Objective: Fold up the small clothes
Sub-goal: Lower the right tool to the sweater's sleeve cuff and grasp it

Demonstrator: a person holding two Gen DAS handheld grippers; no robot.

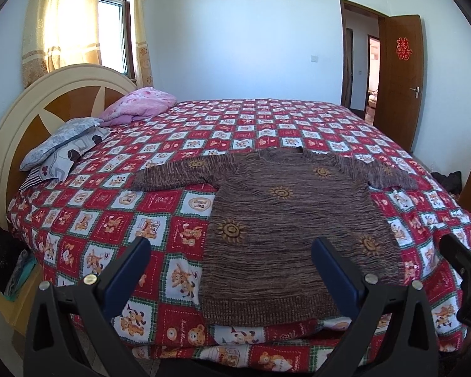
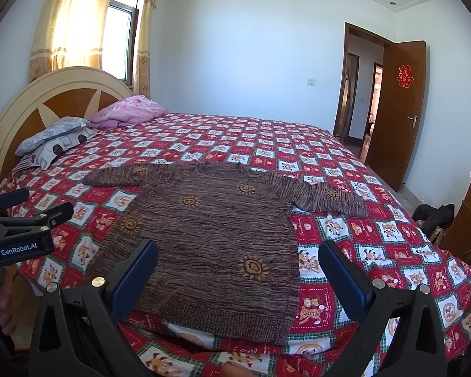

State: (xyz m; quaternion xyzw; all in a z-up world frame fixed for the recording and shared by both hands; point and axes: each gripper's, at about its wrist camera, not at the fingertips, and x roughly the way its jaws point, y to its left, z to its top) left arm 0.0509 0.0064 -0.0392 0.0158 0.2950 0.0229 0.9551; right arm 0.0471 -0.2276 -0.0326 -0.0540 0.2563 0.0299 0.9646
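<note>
On the bed (image 1: 267,119), over its red checked cartoon-bear quilt (image 1: 116,220), a brown knitted sweater (image 1: 285,220) with yellow sun motifs lies spread flat, both sleeves stretched out sideways, its neckline toward the far side of the bed and its ribbed hem at the near edge of the bed. The left claw (image 1: 230,267) hangs above that near edge with its two blue-padded fingers (image 1: 128,270) spread wide, holding nothing; between them sit the sweater's lower left part and hem, and the right finger overlaps the sweater's lower body in this view, though whether it touches the knit cannot be told. The right claw (image 2: 238,270) is likewise gaping wide and empty, framing the sweater's lower right body and hem, with the right-hand sleeve beyond it and farther across the bed. In the right wrist view the left claw's black body shows at the left, beside the sweater's left edge. At the head of the bed, by the cream and brown headboard (image 1: 47,106), lie a grey patterned pillow (image 1: 59,141) and a pink pillow (image 1: 141,103), well apart from the sweater. Past the far side of the bed an open wooden door (image 1: 398,78) carries a red paper ornament
</note>
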